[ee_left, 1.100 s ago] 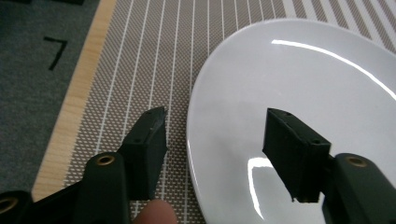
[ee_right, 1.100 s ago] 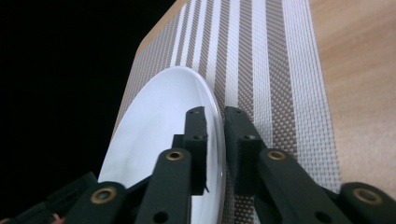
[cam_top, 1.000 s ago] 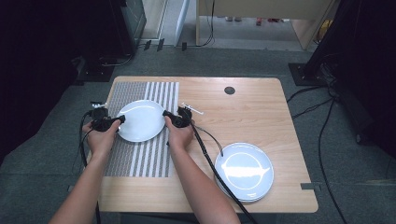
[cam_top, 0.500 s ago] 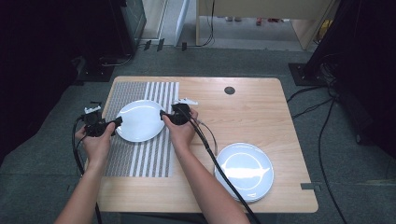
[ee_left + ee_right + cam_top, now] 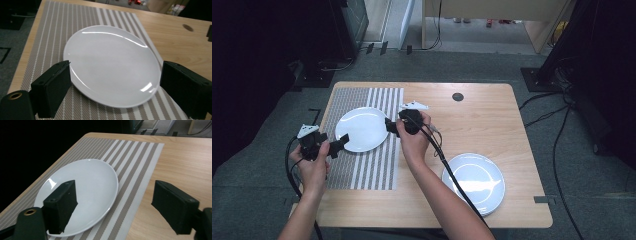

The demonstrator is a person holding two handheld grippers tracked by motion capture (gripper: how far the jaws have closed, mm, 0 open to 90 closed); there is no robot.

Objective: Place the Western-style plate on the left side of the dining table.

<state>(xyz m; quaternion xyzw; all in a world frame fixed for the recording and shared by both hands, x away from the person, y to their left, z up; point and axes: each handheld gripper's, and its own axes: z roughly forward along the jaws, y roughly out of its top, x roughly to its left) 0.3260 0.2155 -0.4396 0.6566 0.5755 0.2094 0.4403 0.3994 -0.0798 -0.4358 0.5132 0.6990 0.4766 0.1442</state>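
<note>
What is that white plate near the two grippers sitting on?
The white plate lies on a striped placemat spread over the wooden table. The mat's stripes show all around the plate; the part directly beneath it is covered.

No text, label, brand, number or sign could be read anywhere on the table, the plates, the striped mat or the grippers.

A second white plate (image 5: pixel 473 182) sits near the front right corner of the wooden worktop (image 5: pixel 492 117), well apart from the action. A round dark hole (image 5: pixel 457 96) marks the worktop's far side, and black cables (image 5: pixel 557 130) trail across the grey floor.
</note>
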